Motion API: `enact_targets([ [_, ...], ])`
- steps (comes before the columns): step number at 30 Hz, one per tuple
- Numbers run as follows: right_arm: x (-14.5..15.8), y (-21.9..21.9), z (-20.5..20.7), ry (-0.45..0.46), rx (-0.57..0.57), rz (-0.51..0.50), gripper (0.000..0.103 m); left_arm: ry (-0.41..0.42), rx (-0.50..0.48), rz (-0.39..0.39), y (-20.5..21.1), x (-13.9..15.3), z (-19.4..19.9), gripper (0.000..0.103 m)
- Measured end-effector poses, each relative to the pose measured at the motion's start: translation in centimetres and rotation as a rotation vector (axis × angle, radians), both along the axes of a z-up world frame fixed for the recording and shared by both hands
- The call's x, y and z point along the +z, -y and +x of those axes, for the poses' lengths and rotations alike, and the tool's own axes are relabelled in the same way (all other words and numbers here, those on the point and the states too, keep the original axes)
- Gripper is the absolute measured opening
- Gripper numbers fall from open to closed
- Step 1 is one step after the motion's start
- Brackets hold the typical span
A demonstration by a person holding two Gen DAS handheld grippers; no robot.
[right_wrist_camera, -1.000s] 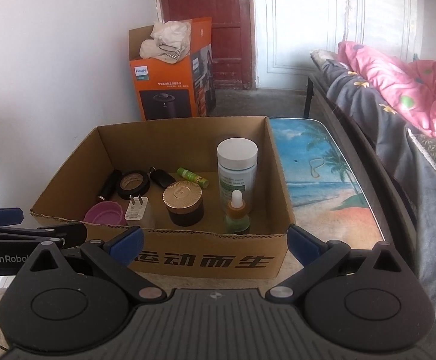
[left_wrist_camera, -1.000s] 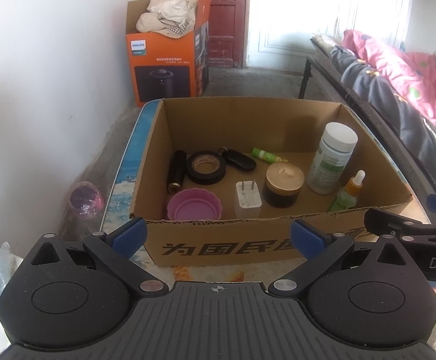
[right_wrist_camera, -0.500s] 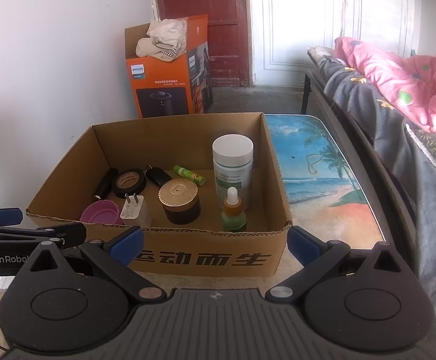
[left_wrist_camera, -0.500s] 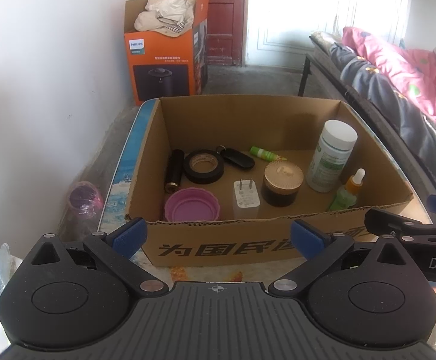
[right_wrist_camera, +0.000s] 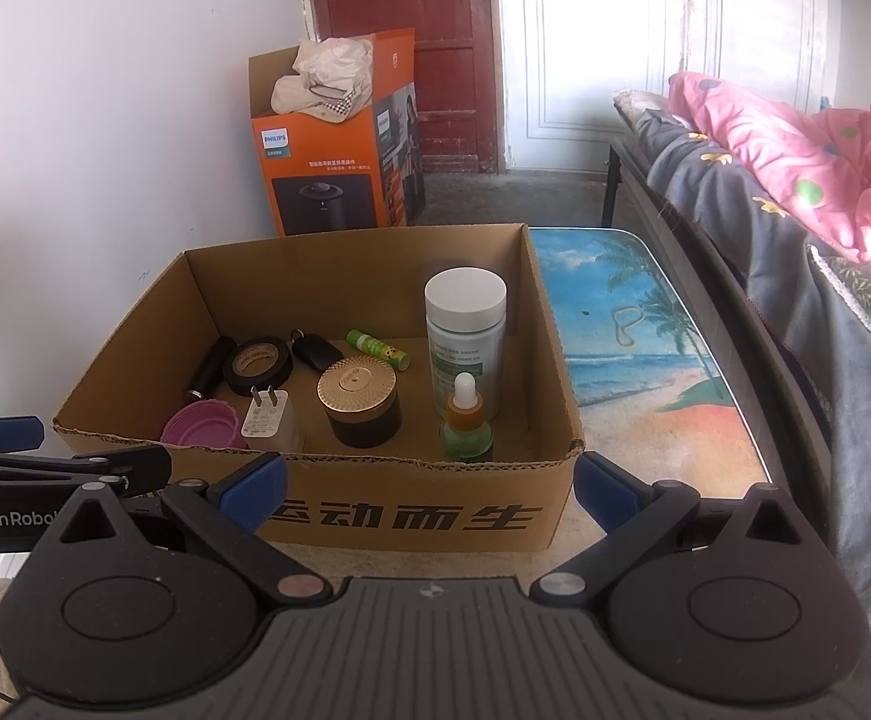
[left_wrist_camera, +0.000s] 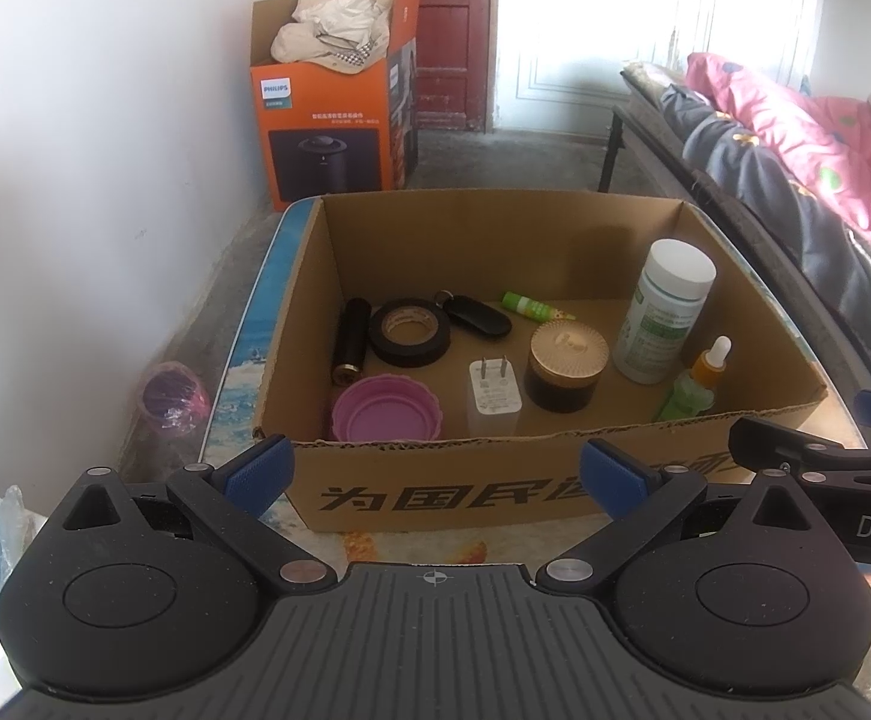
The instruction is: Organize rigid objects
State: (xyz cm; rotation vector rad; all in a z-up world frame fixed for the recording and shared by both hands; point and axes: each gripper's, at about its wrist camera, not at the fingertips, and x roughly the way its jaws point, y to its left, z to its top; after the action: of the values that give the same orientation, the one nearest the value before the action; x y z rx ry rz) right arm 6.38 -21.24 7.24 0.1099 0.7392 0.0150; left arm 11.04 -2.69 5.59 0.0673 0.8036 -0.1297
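Note:
An open cardboard box stands on a low table with a beach picture. Inside it lie a black tape roll, a black cylinder, a black key fob, a green tube, a purple lid, a white plug adapter, a gold-lidded dark jar, a tall white bottle and a green dropper bottle. My left gripper and right gripper hover open and empty before the box's near wall.
The table shows bare to the right of the box. An orange Philips carton with cloth on top stands on the floor behind. A bed with a pink quilt runs along the right. A purple object lies on the floor at left.
Both grippers rose and drew back slightly, so the box sits a little lower and farther in view. Nothing was grasped or released.

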Motion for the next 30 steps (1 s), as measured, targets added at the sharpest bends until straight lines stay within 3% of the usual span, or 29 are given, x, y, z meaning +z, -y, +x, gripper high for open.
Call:
enact_targets([
  [30,0.05,-0.31,-0.25,0.000,-0.004,0.002,0.103,0.005,0.008,0.004,-0.05,0.23,-0.18,0.102],
])
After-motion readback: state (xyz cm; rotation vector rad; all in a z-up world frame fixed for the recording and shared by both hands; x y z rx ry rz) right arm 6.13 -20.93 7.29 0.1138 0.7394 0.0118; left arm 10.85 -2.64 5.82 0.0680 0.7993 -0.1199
